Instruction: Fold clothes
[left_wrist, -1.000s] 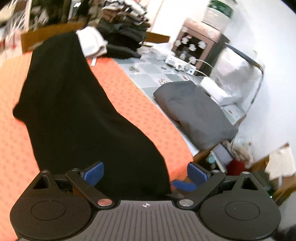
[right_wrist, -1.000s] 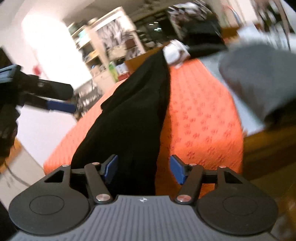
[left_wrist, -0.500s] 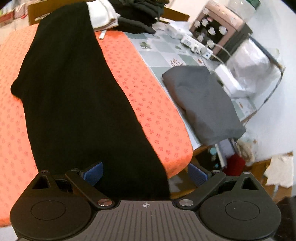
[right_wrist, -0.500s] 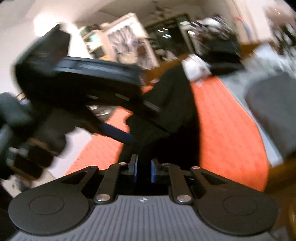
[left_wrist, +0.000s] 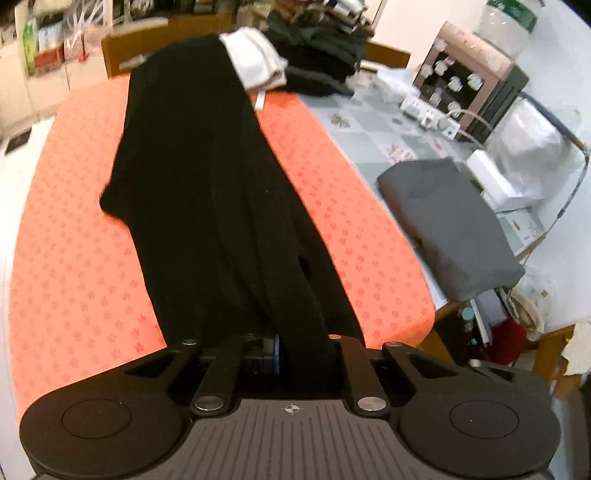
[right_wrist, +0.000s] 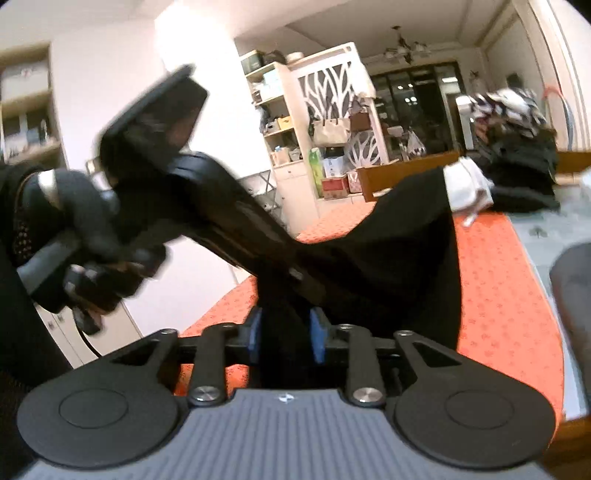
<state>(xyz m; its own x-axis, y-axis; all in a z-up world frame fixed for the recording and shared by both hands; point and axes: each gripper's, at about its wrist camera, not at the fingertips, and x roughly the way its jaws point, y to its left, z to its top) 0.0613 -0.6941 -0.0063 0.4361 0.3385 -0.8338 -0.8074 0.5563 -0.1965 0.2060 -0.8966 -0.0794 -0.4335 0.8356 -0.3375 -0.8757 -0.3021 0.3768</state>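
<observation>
A long black garment (left_wrist: 207, 177) lies lengthwise on the orange patterned tablecloth (left_wrist: 74, 266). Its near end is lifted off the cloth. My left gripper (left_wrist: 303, 350) is shut on a bunched fold of that near end. My right gripper (right_wrist: 286, 334) is shut on the same garment (right_wrist: 388, 258), which shows between its blue pads (right_wrist: 317, 334). The left gripper's body (right_wrist: 159, 177) fills the left of the right wrist view, close beside the right one.
A folded grey garment (left_wrist: 450, 225) lies on the tiled tabletop (left_wrist: 373, 136) to the right. A white folded cloth (left_wrist: 258, 62) and a pile of dark clothes (left_wrist: 317, 55) sit at the far end. A power strip (left_wrist: 432, 114) and boxes stand at the back right.
Both grippers were open around the garment's near end a second ago. The right one shut on it first, then the left. The left gripper moved in close to the right.
</observation>
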